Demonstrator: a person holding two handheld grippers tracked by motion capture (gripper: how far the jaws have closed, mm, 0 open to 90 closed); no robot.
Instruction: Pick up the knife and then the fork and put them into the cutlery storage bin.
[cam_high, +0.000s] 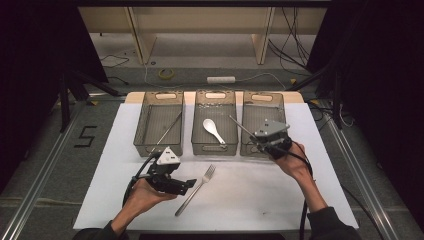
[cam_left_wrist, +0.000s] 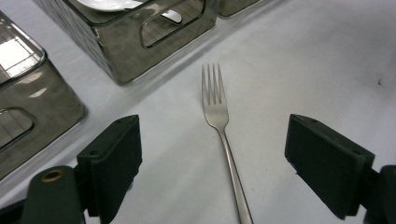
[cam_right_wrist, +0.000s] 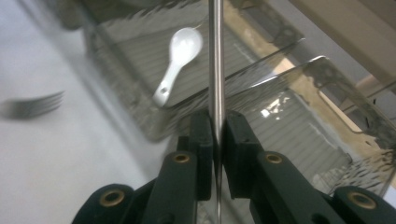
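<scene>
A steel fork (cam_high: 197, 189) (cam_left_wrist: 215, 107) lies on the white sheet, tines towards the bins. My left gripper (cam_high: 188, 184) (cam_left_wrist: 219, 154) is open beside the handle, which runs between its jaws in the left gripper view without touching them. My right gripper (cam_high: 257, 143) (cam_right_wrist: 215, 130) is shut on a thin metal rod (cam_high: 242, 129) (cam_right_wrist: 215, 56), held tilted over the front of the right bin (cam_high: 261, 99). A white spoon (cam_high: 212, 129) (cam_right_wrist: 180, 60) lies in the middle bin (cam_high: 214, 149). The fork (cam_right_wrist: 32, 105) looks blurred in the right gripper view.
Three grey see-through bins stand in a row at the back of the white sheet (cam_high: 250, 195). The left bin (cam_high: 150, 145) holds another thin metal rod (cam_high: 170, 127). Cables trail from both grippers towards the near table edge.
</scene>
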